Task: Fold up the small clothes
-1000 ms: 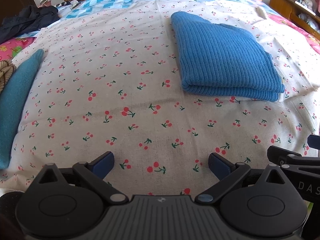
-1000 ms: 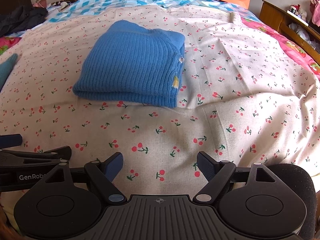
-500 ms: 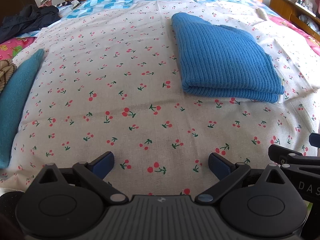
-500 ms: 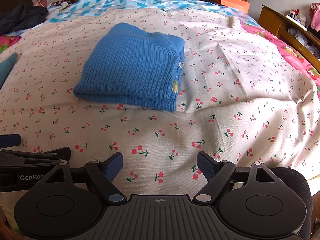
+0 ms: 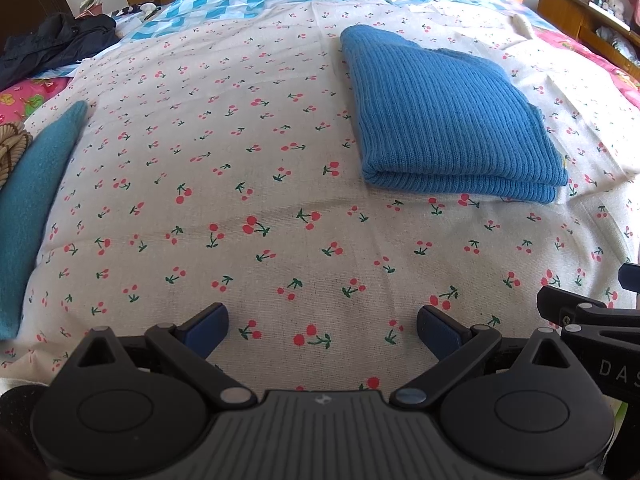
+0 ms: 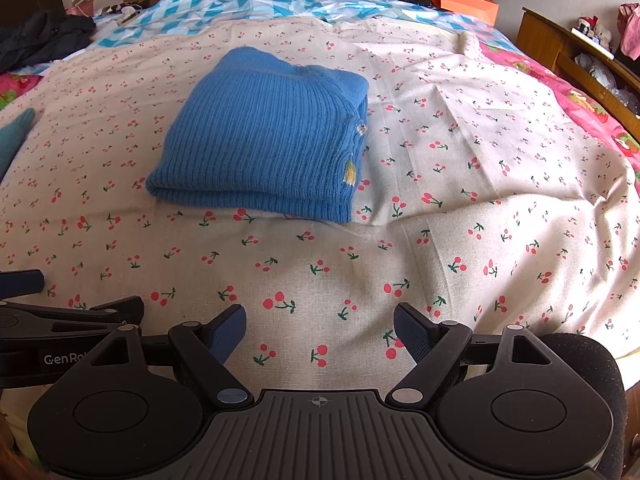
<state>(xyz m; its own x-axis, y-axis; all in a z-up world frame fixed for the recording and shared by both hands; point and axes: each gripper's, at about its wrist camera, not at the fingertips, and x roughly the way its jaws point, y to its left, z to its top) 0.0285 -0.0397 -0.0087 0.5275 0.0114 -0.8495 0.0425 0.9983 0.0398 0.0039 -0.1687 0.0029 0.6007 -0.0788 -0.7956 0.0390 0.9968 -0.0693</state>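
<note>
One blue ribbed knit garment (image 6: 264,136), folded flat on cherry-print sheet (image 6: 460,184).

Sweater (image 5: 448,120): solid blue, ribbed knit, small yellow patch at one edge. Bed sheet (image 5: 256,184): cream, red cherries on green stems. Cloth (image 5: 32,208) at the sheet's edge: plain teal. Far blanket (image 6: 256,4): blue-and-white diamonds. Box (image 6: 466,2): orange.

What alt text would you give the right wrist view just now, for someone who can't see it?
A folded blue ribbed sweater lies on a cherry-print bedsheet, ahead and slightly left of the right tool, whose jaws are open and empty above the sheet. The left tool shows at the left edge, and a teal cloth lies far left.
</note>
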